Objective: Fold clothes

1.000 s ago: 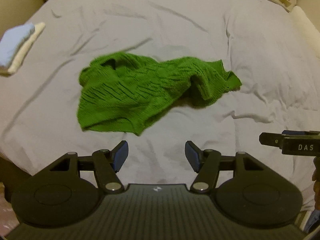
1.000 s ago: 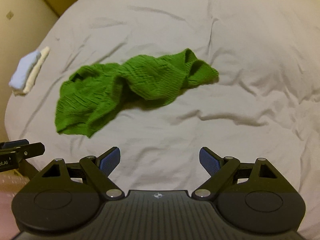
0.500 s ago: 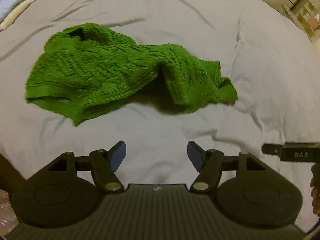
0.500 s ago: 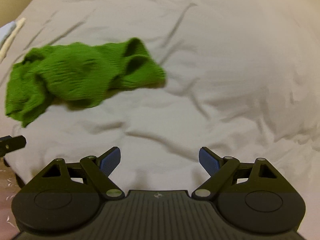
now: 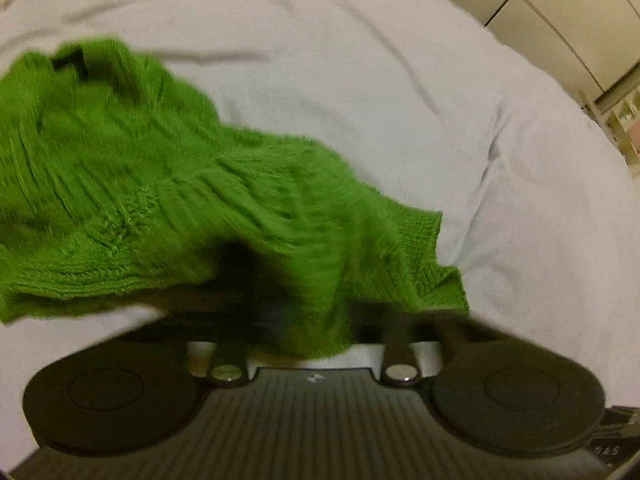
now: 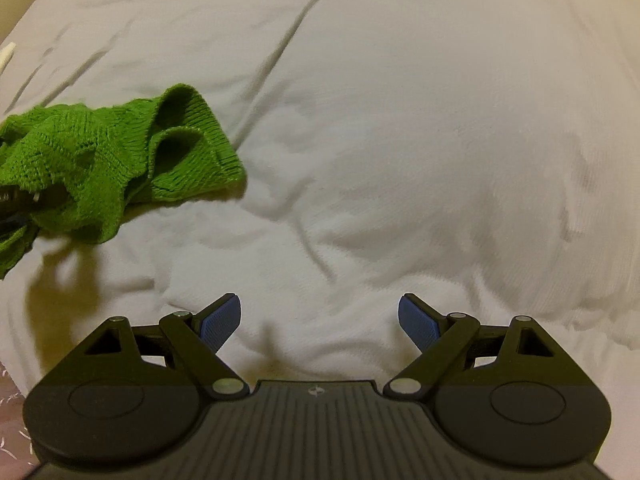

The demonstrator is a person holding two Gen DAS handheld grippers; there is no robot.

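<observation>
A wrinkled white bed sheet (image 6: 400, 140) fills both views. Nearest, the right gripper (image 6: 319, 322) hovers with jaws wide apart and empty; the left gripper's (image 5: 308, 320) jaws are blurred under cloth, so their state is unclear. The green knit sweater (image 5: 160, 200) lies crumpled at ten o'clock.

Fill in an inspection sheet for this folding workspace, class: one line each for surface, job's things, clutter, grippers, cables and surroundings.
Surface: white bedsheet, wrinkled all over.
Job's things: green sweater, crumpled and unfolded, its near edge draped between the left gripper's fingers.
Clutter: a pale folded item at the right view's far left edge, too small to identify.
Grippers: left gripper blurred, sweater over its fingertips, state unclear; right gripper open, empty, over bare sheet.
Cables: nothing seen.
Surroundings: pale panelled wall and shelving beyond the bed's far right.
</observation>
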